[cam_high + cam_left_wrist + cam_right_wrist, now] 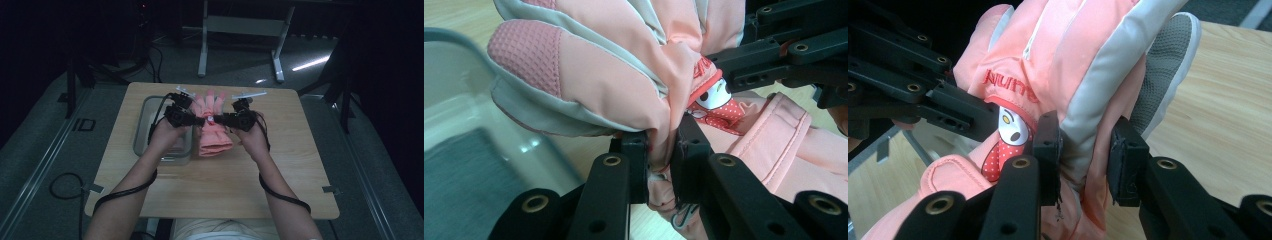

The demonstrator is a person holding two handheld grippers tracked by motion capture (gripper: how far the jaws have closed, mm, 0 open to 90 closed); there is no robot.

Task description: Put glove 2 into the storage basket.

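We hold a pink glove [212, 120] above the wooden table [280, 170], beside the metal tray [145, 120]. Our left gripper [659, 155] and right gripper [1083, 150] each clamp its fabric. Red stitched lettering [1010, 85], seen upside down, sits above a cartoon patch [1010, 127].

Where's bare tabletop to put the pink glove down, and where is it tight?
Free: the wooden table right of the pink glove out to its right edge, and the strip along the near edge between the forearms. Tight: the left side, where the metal tray sits beside the glove, with the left gripper and right gripper clamped on it.
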